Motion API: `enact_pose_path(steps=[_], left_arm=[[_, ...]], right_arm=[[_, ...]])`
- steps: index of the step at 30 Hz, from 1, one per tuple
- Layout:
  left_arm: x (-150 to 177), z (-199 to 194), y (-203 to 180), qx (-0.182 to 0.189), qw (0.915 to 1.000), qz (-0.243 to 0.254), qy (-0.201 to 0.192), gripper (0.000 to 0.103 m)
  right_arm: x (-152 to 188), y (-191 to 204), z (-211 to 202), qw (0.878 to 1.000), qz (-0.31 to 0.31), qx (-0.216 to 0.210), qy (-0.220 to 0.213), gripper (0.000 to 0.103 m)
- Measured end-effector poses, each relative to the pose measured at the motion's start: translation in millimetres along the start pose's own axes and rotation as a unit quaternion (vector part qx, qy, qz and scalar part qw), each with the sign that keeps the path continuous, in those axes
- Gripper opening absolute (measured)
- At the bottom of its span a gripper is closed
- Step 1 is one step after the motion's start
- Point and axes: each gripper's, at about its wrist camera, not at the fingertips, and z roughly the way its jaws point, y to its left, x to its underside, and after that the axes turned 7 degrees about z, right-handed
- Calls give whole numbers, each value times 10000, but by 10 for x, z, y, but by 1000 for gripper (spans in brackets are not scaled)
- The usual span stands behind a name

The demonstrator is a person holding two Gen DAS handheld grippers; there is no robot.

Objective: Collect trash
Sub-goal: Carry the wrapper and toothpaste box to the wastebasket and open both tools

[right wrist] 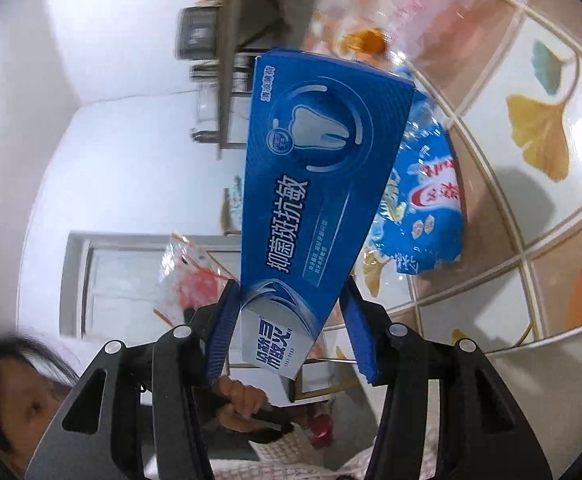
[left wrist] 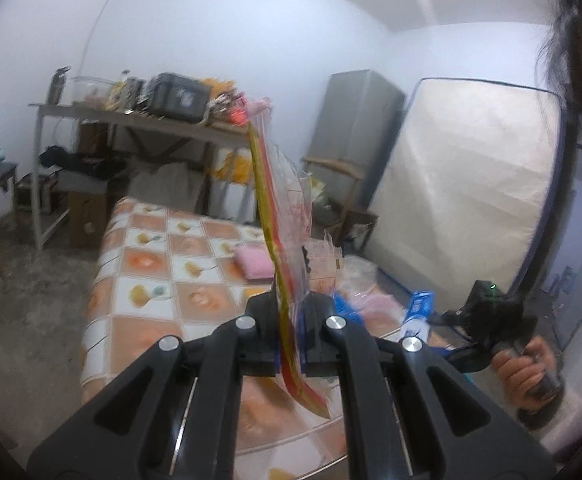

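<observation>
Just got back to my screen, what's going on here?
A person is clearing litter off the table with a claw in each hand. The left claw is shut on a clear plastic bag, lifted above the table. The right claw holds a blue toothpaste box. A blue snack wrapper lies on the table.

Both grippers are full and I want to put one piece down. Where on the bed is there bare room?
The tiled bedspread is bare left of the pink cloth, out to its left edge. It is crowded on the right, toward the leaning mattress: clear plastic wrappers and a blue snack bag lie there.
</observation>
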Motion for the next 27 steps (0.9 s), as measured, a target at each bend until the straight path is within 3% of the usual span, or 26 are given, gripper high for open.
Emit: enact_pose_path(steps=[4,8,13,16,20,27], left_arm=[[-1,89,-159,447,9988,19,-216,4],[-33,237,-345,845,9962,-106,-178,4],[-92,444,-669,1234,9922,131,-99,4],[-124,646,-913,1511,9881,273,53,4],[-166,936,-1316,1920,9795,568,217,4],[-106,1632,-2267,2688,9561,943,687,4]], right_arm=[[39,8,-142,9975,-680,-97,-183,50],[79,-47,-272,9963,-783,-273,-239,50],[11,25,-326,9935,-949,-332,-525,50],[57,-50,-573,9897,-1068,-512,-810,50],[126,-181,-948,9839,-1118,-578,-1268,49],[276,-558,-1919,9630,-994,-61,-2504,49]])
